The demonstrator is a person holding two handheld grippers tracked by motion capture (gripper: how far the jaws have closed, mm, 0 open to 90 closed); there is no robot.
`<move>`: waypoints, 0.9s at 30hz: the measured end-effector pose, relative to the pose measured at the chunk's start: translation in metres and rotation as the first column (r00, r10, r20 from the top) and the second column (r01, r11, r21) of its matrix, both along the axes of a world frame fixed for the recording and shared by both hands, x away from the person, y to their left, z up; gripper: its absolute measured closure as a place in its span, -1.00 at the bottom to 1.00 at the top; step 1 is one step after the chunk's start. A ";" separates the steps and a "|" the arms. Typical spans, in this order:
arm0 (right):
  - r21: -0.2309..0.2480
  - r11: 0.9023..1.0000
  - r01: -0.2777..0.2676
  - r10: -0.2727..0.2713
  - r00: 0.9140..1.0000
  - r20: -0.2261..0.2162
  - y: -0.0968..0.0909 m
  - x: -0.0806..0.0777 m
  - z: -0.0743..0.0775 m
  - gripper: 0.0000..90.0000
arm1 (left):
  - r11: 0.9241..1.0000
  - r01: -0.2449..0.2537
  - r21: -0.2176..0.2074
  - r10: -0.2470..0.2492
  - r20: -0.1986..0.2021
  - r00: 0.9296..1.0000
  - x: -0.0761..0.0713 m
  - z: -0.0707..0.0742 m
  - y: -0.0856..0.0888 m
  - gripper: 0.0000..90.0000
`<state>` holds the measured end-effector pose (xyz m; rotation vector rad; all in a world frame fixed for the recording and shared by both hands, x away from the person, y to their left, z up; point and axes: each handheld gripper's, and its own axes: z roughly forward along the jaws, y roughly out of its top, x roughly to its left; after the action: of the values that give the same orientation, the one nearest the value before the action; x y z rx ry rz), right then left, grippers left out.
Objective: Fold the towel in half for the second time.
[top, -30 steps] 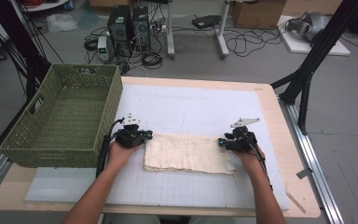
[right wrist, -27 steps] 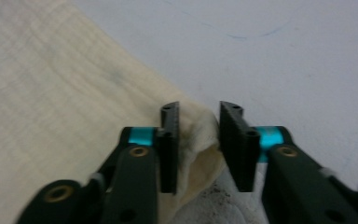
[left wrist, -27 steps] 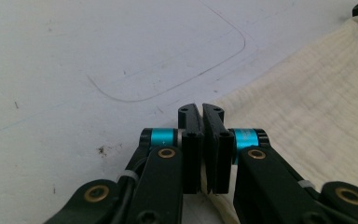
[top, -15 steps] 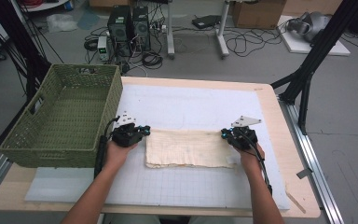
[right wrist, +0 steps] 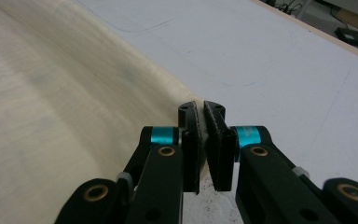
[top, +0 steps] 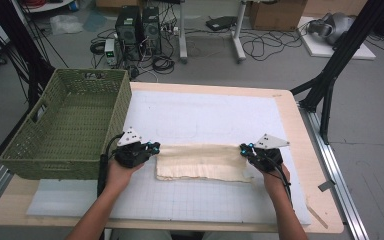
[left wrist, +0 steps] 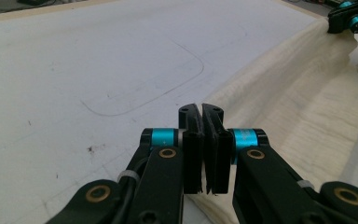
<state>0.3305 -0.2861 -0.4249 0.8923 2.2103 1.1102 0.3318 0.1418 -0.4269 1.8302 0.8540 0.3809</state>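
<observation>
In the high view, a cream cloth (top: 202,162) lies flat near the middle of the white mat (top: 205,120), closer to the near edge of the table (top: 305,130). The left gripper (top: 152,148) pinches its left end and the right gripper (top: 244,148) pinches its right end. The cloth looks soft, light and floppy, so it will likely sag in the middle; the two far corners seem the best spots to hold. A green basket (top: 70,125) sits at the left edge. In the left gripper view, the left gripper (left wrist: 204,122) has its jaws pressed together on the cloth (left wrist: 303,107) edge, but the bit between them is hard to see. In the right gripper view, the right gripper (right wrist: 202,122) also squeezes a thin corner of the cloth (right wrist: 65,102), and its far part is blurry.
</observation>
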 end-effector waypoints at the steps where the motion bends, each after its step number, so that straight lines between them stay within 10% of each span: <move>1: -0.002 1.000 -0.005 0.005 1.000 0.006 0.000 -0.002 0.000 0.90 | 1.000 0.001 -0.003 -0.001 -0.001 1.000 -0.002 0.000 0.001 0.92; 27: 0.012 0.989 -0.148 0.148 0.989 -0.001 -0.008 -0.059 -0.006 0.88 | 0.995 0.075 0.059 -0.072 -0.047 0.996 -0.046 -0.016 0.004 0.90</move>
<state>0.2716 -0.2946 -0.4305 0.7444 2.3044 1.1910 0.2856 0.1457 -0.4429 1.9270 0.8111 0.3228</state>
